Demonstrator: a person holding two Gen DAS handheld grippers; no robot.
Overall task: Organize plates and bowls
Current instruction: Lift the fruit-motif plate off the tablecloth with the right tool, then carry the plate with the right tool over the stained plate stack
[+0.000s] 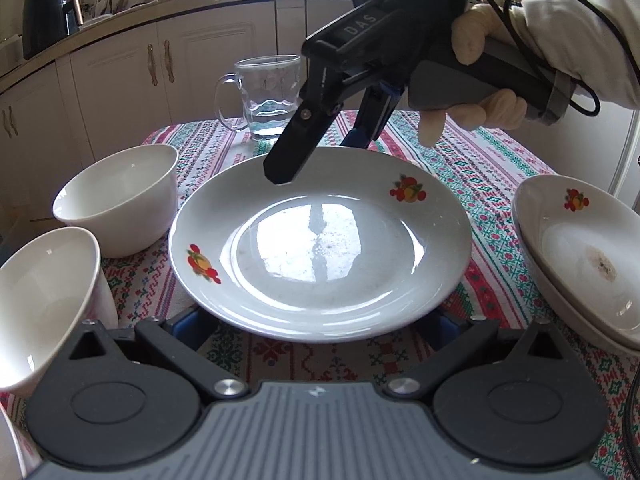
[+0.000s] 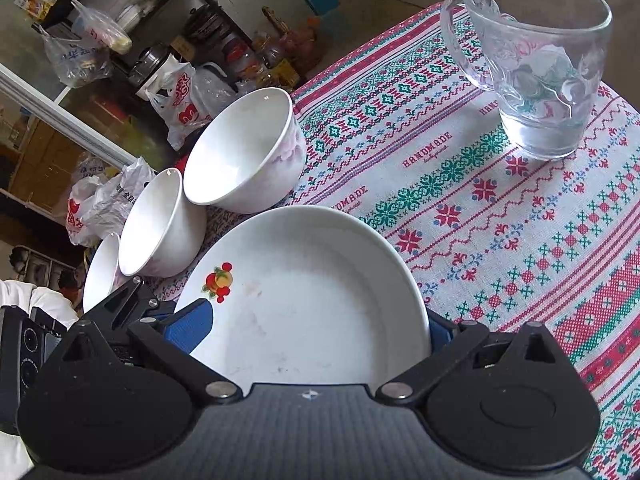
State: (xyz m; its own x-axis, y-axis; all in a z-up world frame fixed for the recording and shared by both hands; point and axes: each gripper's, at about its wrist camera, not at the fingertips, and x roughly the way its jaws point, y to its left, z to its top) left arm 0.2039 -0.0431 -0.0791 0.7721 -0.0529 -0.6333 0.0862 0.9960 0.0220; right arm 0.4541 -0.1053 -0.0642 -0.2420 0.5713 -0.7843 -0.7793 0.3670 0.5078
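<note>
Currently straddling the far rim of the plate (image 1: 320, 240) with the right tongs (image 1: 316, 158): jaws spread wide, one finger over the rim, the other beyond it, nothing clamped. Gripped at the handle by a gloved right hand (image 1: 476, 40). Holding the left tongs (image 1: 316, 320) just as wide at the near rim, both tips tucked under it and closing on nothing. Lying mid-cloth (image 1: 500, 168), fruit decals up. Flanked on the left by a far bowl (image 1: 120, 200) and a near bowl (image 1: 44, 300), close together, both just beside the plate. Flanked on the right by a stack (image 1: 568, 216) of two plates, set apart. Backed by a glass mug (image 1: 268, 96), upright, a little water inside.
</note>
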